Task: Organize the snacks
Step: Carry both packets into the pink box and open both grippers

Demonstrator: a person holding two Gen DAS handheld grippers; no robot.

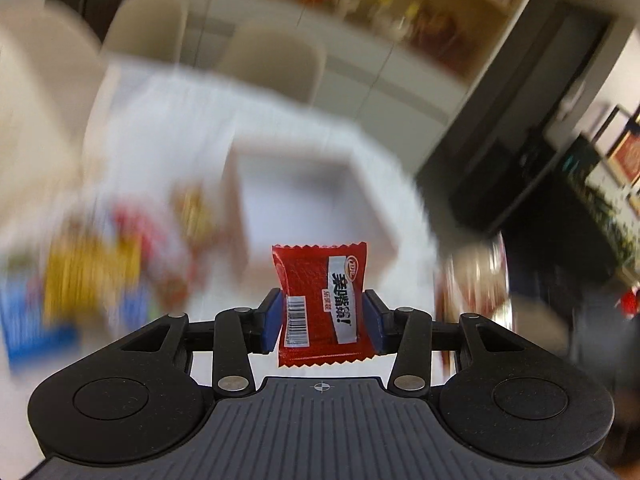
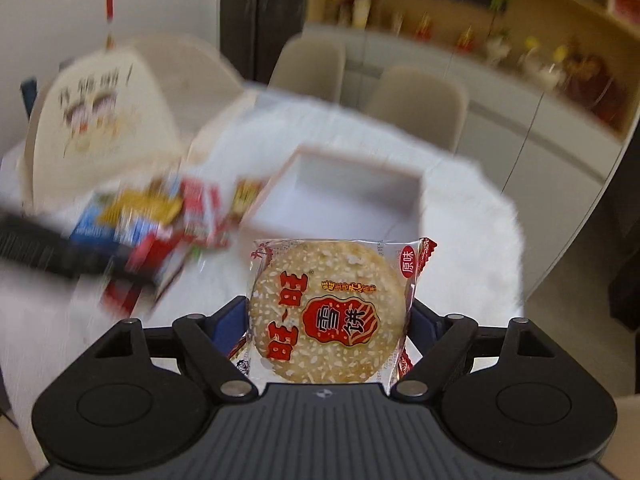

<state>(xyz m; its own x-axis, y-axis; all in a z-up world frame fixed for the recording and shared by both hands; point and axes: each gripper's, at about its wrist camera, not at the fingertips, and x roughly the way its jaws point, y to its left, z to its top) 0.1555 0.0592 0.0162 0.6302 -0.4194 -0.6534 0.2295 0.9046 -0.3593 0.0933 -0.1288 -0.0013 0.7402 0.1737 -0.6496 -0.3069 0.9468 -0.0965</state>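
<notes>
We've got both claws loaded: left claw (image 1: 323, 322) clamped on the red candy packet (image 1: 320, 304), right claw (image 2: 329, 330) pinching the rice cracker pack (image 2: 330, 312). The open white box (image 2: 340, 200) sits straight ahead toward the tabletop's far edge, seemingly nearer the right one.

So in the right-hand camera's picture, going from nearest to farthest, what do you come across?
Right gripper clamped on the rice cracker packet → open white box on the white tablecloth → beige chairs → white cabinets with shelf of ornaments.
</notes>
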